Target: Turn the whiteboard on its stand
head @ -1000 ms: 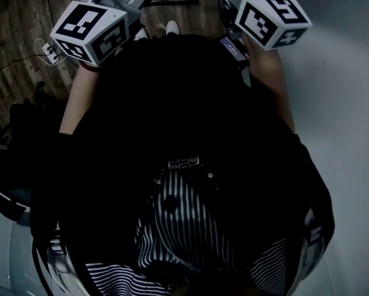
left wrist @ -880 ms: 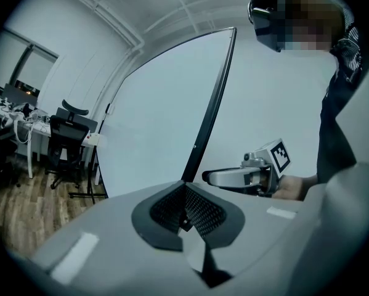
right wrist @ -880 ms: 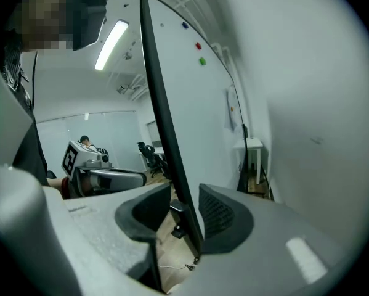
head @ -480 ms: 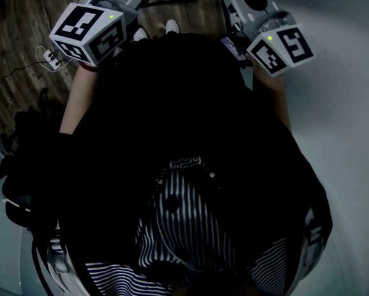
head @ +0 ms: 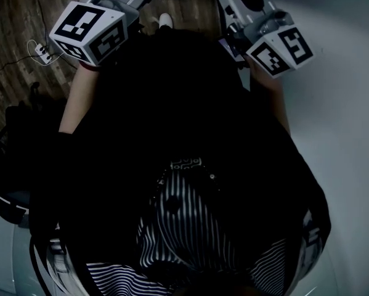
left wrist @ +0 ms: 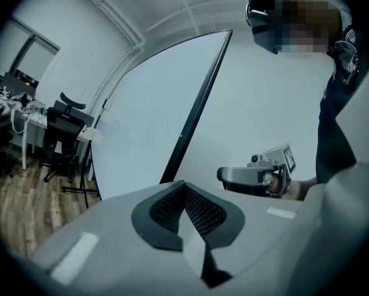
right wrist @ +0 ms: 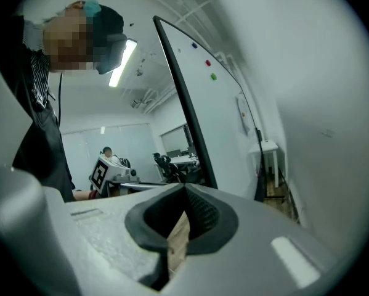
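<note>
The whiteboard [left wrist: 141,116] stands tall in front of me, its black frame edge [left wrist: 193,113] running up the middle of the left gripper view. In the right gripper view the same frame edge [right wrist: 184,103] rises just behind the jaw tips, and the white face [right wrist: 224,122] carries small coloured magnets. My left gripper [left wrist: 184,185] is shut with nothing between its pads, short of the board. My right gripper [right wrist: 184,191] is also shut and empty, close by the frame edge. The head view shows only their marker cubes, left [head: 89,29] and right [head: 279,49].
Office chairs [left wrist: 64,128] and a desk stand on the wooden floor at far left. A thin stand [left wrist: 85,177] is near the board. A small white table [right wrist: 267,150] sits by the wall. A person [right wrist: 107,154] sits far back. A cable with a plug strip [head: 39,53] lies on the floor.
The right gripper's cube has rolled and shifted a little right and down, now showing a smaller face. The left cube has barely moved. The head view has drifted slightly.
</note>
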